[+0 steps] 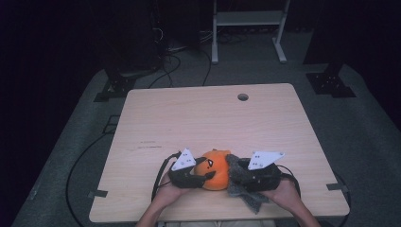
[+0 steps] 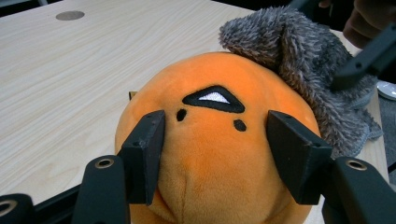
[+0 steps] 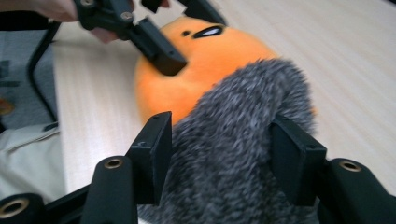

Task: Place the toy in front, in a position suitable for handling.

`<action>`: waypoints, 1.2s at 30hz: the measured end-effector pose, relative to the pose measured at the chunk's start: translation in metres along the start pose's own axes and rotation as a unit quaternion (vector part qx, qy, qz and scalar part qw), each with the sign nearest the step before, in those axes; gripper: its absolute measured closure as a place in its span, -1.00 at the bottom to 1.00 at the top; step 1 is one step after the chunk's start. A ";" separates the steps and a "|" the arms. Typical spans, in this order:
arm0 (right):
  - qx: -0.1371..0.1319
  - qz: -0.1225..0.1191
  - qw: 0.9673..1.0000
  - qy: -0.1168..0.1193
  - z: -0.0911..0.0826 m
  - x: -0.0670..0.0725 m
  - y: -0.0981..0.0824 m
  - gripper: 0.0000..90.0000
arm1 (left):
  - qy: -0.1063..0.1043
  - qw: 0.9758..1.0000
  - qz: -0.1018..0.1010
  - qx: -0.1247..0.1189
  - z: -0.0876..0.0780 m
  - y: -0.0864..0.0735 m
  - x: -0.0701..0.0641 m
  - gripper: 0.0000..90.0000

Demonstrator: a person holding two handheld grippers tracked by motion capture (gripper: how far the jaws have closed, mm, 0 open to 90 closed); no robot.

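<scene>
Orange plush toy (image 1: 215,169) sits near the table's (image 1: 198,118) front edge; the left gripper (image 2: 215,135) pinches its sides, likely steadying it. Beside it, the right gripper's (image 3: 219,154) jaws stand spread around the grey furry cloth (image 3: 243,140) draped over the toy.

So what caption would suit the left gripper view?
Left gripper clamps an orange plush toy on the wooden table, a grey fuzzy cloth draped beside it.

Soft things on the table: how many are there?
2. An orange plush toy sits near the table's front edge, between the jaws of the left gripper. A grey furry cloth lies against its right side, between the right gripper's jaws.
</scene>
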State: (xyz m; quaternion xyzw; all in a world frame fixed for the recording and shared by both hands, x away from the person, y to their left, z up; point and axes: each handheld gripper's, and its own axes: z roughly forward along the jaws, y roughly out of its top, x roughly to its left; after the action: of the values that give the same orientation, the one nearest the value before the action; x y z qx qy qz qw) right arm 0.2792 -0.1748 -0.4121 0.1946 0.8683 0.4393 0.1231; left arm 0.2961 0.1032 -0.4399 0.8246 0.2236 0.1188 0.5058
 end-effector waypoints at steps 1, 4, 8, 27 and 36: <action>-0.004 0.007 1.000 0.002 0.001 -0.003 0.000 -0.04 | 0.000 1.000 0.002 -0.001 0.000 0.000 -0.001 -0.13; 0.011 0.021 1.000 -0.010 0.012 -0.010 -0.001 0.12 | 0.002 1.000 0.008 0.002 0.001 0.001 -0.002 -0.14; 0.016 0.015 1.000 -0.017 0.015 -0.010 -0.003 0.49 | -0.012 1.000 -0.014 0.003 -0.005 0.007 0.002 -0.46; -0.013 -0.022 1.000 -0.010 0.009 0.013 0.006 0.73 | -0.010 0.998 -0.064 0.015 0.001 0.007 0.010 -0.35; 0.004 -0.018 0.998 -0.061 -0.003 -0.002 0.002 0.73 | -0.018 0.999 -0.027 0.015 -0.001 0.007 0.008 -0.41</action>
State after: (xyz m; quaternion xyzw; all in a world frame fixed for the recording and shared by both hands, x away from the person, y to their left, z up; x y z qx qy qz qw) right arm 0.2801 -0.1765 -0.4086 0.2061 0.8644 0.4208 0.1824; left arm 0.3044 0.1051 -0.4333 0.8279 0.2380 0.0867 0.5005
